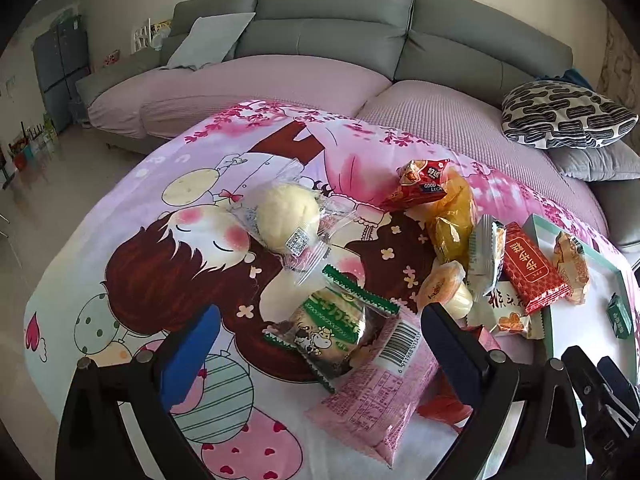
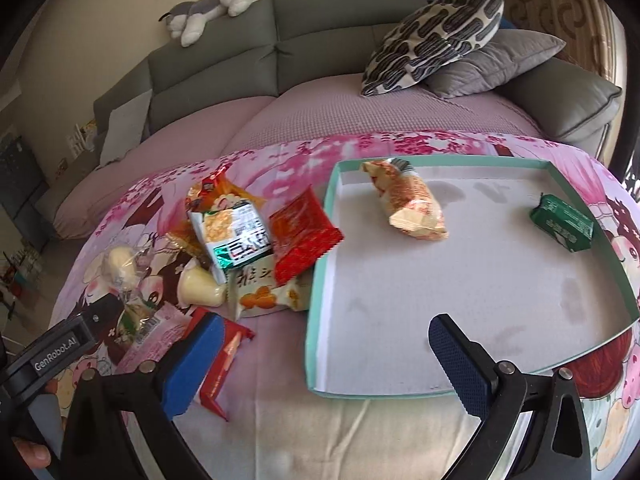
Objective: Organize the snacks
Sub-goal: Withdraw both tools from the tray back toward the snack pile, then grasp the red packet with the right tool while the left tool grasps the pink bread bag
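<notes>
My left gripper [image 1: 324, 352] is open low over the cartoon blanket. A green-and-white cow packet [image 1: 340, 332] lies between its blue pads [image 1: 192, 344] on a pink packet [image 1: 376, 396], untouched. A wrapped pale bun [image 1: 288, 216] lies further out. My right gripper [image 2: 328, 360] stands open above the near left corner of the teal-rimmed tray [image 2: 320, 280], holding nothing. Inside the tray lie an orange-cream packet [image 2: 404, 200] and a small green packet [image 2: 562, 222]. A pile with a red packet [image 2: 304, 236] and a silver-green packet [image 2: 232, 236] sits left of the tray.
A grey sofa [image 1: 320, 20] with a patterned cushion [image 2: 436, 36] and grey pillows runs behind the blanket. A plush dog [image 2: 212, 8] lies on the sofa back. A red box [image 2: 224, 364] lies by the right gripper's left pad. Bare floor [image 1: 48, 184] shows to the left.
</notes>
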A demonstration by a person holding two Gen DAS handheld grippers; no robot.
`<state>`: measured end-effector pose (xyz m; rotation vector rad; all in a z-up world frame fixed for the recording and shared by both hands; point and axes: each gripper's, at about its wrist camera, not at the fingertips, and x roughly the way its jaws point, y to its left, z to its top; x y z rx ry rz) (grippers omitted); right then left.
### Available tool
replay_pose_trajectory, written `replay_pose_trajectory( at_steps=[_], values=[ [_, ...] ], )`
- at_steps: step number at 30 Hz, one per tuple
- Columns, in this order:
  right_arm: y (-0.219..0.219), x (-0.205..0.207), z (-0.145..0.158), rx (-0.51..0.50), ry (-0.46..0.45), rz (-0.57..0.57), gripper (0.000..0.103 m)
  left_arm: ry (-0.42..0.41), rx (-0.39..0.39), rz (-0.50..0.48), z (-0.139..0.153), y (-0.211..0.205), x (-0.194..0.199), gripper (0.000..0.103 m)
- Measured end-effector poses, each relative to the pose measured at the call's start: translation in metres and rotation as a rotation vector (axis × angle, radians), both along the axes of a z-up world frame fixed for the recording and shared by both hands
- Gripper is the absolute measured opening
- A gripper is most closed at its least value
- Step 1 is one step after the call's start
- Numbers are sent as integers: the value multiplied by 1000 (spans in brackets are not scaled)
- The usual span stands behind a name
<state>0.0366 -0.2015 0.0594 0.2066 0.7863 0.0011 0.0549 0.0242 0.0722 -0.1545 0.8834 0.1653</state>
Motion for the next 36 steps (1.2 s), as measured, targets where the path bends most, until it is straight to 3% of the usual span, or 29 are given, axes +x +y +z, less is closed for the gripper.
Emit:
replay_pose_trajectory(
  at_steps=[7, 15, 22, 29, 36],
  values=[
    [42, 8, -10, -46, 48, 77, 103, 49, -86, -7, -10, 14, -2, 100],
    [61, 14, -20, -68, 82, 106, 101, 80, -156, -14, -17, 20, -1, 100],
    [64, 16, -19, -110, 75, 72, 95, 83, -171, -20, -19, 19, 0, 100],
    [71, 15, -16, -122, 55, 106, 93, 88, -174, -24, -20, 17, 1, 100],
    [76, 19, -23, -110, 74, 132, 85, 101, -175, -17, -23, 16, 2, 100]
  ],
)
